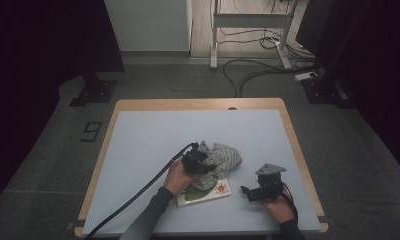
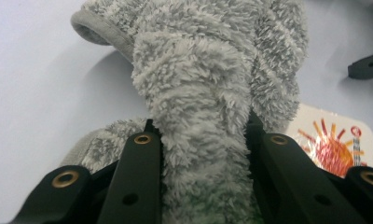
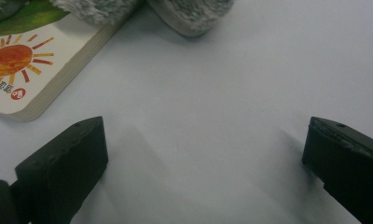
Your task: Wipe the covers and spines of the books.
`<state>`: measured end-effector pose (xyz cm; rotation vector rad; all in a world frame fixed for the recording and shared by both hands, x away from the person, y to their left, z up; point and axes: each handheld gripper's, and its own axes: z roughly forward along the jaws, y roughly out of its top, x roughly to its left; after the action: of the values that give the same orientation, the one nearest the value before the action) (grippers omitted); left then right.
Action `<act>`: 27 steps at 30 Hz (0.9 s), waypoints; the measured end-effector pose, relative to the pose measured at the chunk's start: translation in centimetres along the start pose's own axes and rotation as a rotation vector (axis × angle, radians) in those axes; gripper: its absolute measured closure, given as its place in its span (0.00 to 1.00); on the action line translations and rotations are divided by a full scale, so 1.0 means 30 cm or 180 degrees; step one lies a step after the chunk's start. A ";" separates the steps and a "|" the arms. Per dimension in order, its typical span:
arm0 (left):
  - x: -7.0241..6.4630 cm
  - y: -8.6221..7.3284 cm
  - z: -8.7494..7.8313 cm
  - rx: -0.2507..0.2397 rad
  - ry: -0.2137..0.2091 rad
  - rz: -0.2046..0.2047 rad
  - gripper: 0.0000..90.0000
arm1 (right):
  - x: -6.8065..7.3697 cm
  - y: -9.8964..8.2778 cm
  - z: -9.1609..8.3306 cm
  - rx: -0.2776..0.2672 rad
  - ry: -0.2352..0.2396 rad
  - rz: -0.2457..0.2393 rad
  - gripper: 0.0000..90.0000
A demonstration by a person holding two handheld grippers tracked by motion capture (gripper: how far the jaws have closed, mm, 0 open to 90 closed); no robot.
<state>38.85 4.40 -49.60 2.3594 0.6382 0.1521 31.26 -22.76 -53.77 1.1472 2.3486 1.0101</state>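
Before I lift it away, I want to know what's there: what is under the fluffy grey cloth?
A book with a sun picture lies partly under the cloth, which the left gripper pinches. How much of the book's green cover continues beneath is hidden.

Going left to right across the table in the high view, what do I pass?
Black cable → left gripper, shut on the grey fleece garment → picture book → right gripper, jaws open.
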 end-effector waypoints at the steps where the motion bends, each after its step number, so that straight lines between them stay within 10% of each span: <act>1: -0.001 0.004 0.004 -0.0001 -0.0003 0.0000 0.77 | 0.000 0.000 0.000 0.0000 0.0000 -0.0001 0.00; 27: -0.090 0.030 0.047 0.0018 -0.0224 0.0124 0.77 | 0.001 0.000 0.000 -0.0003 -0.0002 0.0000 0.00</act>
<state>37.25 1.69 -49.91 2.3723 0.5596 0.0841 31.24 -22.75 -53.76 1.1469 2.3474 1.0107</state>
